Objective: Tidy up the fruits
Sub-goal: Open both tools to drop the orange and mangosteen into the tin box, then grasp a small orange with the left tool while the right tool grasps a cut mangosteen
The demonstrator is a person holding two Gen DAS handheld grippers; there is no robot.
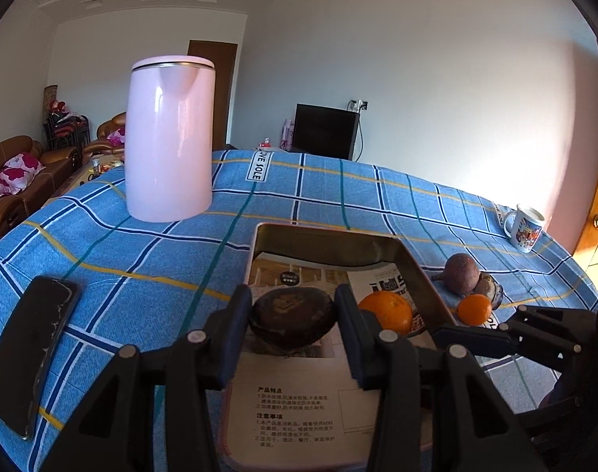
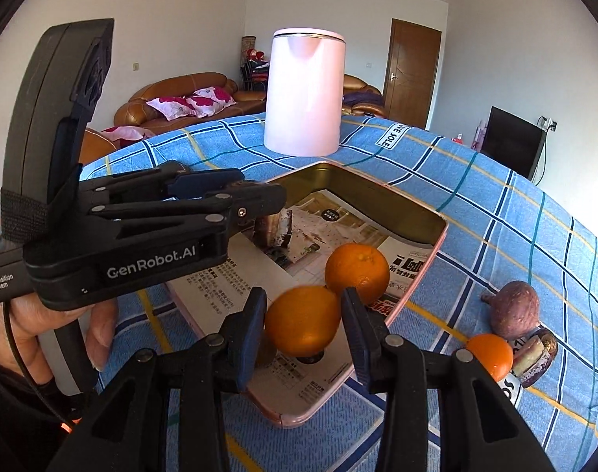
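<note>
- In the left wrist view, the left gripper [image 1: 293, 320] clamped a dark brown fruit [image 1: 292, 316] at lower centre, above the paper-lined tray [image 1: 330, 238].
- In the right wrist view, the right gripper [image 2: 303, 324] pinched an orange [image 2: 302, 320] over the tray's near edge, just before a second orange [image 2: 357, 272] already inside.
- Best practice, I judged: lower each fruit to the paper before opening, placing them apart so nothing rolls.
</note>
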